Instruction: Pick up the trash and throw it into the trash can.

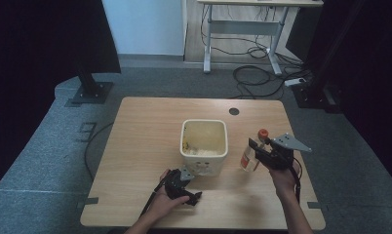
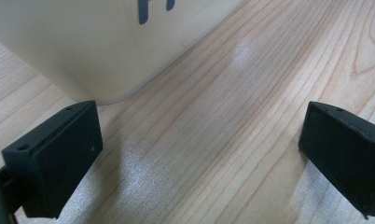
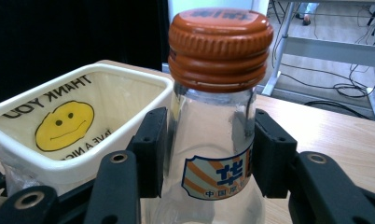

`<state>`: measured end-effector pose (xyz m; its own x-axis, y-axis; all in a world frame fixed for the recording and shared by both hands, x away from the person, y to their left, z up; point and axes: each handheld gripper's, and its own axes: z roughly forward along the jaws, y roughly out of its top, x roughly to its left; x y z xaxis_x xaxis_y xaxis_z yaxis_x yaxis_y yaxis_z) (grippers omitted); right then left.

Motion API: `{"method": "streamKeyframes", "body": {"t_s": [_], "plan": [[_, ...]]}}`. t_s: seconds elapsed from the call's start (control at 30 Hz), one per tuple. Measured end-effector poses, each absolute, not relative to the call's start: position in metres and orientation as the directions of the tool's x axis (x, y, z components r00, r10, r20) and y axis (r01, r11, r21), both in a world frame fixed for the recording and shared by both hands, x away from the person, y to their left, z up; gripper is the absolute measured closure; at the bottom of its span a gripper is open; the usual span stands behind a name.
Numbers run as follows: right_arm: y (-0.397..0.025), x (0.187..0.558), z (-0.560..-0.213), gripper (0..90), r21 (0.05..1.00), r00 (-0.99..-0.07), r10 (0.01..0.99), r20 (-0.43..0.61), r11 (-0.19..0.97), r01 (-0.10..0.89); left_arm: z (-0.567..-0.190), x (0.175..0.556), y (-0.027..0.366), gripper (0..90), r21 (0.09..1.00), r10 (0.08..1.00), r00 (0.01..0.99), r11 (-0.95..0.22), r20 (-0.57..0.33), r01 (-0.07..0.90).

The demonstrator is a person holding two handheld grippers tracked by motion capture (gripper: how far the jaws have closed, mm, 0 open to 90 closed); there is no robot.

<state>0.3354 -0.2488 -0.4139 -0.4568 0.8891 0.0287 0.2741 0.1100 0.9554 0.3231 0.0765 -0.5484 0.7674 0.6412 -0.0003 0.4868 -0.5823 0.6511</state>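
The right gripper view reveals a smiley printed inside the bin (image 3: 78, 126), while the right gripper (image 3: 206, 149) pinches the bottle (image 3: 213, 154) beside it; the left gripper (image 2: 199, 158) rests spread on the table (image 2: 251, 93).

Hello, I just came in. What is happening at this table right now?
A person works at a wooden table with a gripper in each hand. The right gripper is shut on a clear glass bottle with an orange cap, gripping it below the cap, just right of a cream bin lined with a plastic bag. The left gripper is open and holds nothing; it sits low over the table by the bin's near corner.
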Motion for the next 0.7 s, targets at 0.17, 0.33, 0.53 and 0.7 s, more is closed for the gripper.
{"method": "streamKeyframes", "body": {"t_s": [0.17,0.33,0.53,0.7], "plan": [[-0.247,0.335,-0.412,52.3,0.957,-0.464,0.886,0.026,0.112,0.268,-0.549,0.323,0.076,0.0,0.652,0.64,0.769,-0.583,-0.001,0.485],[-0.245,0.332,-0.409,52.3,0.962,-0.467,0.884,0.023,0.108,0.252,-0.549,0.323,0.076,0.0,0.652,0.64,0.769,-0.583,-0.001,0.485],[-0.243,0.329,-0.405,52.3,0.966,-0.477,0.879,0.021,0.106,0.238,-0.549,0.323,0.076,0.0,0.652,0.639,0.769,-0.583,-0.001,0.485],[-0.241,0.325,-0.397,52.4,0.973,-0.484,0.875,0.021,0.093,0.211,-0.549,0.323,0.076,0.0,0.652,0.64,0.768,-0.582,-0.001,0.486]]}}
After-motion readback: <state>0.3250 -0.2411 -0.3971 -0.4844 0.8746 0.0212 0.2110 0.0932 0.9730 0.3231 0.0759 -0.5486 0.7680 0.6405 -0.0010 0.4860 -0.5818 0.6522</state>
